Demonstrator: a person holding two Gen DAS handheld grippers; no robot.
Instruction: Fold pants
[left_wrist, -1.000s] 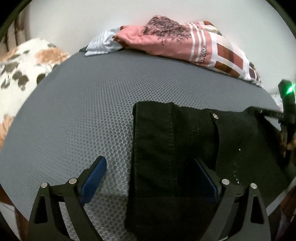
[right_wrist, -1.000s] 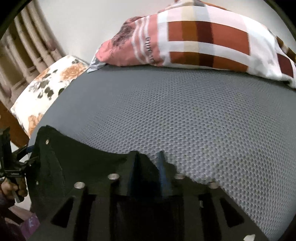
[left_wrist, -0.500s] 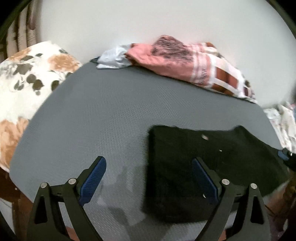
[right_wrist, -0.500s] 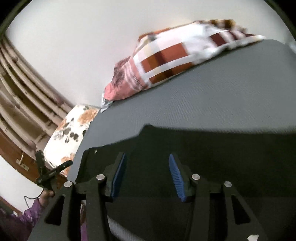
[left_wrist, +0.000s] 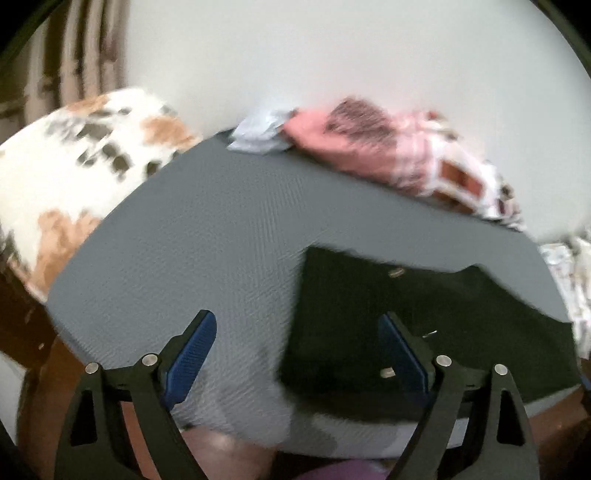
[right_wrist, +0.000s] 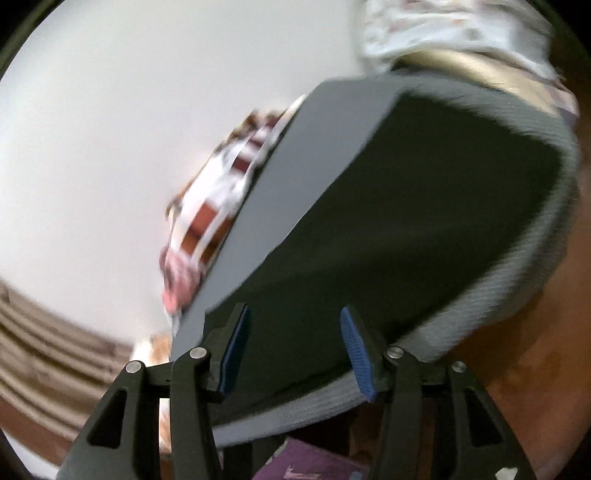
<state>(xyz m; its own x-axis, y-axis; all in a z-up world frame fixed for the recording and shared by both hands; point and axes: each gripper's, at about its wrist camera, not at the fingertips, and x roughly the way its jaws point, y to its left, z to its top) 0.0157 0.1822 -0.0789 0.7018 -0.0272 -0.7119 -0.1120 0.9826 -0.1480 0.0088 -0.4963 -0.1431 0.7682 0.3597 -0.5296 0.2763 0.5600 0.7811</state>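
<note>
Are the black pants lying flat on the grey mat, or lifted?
Flat: the black pants lie on the grey mat, and no gripper holds them.

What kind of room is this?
Probably a bedroom. A grey mattress lies against a white wall, with a flowery pillow, a checked pillow and black pants on it.
</note>
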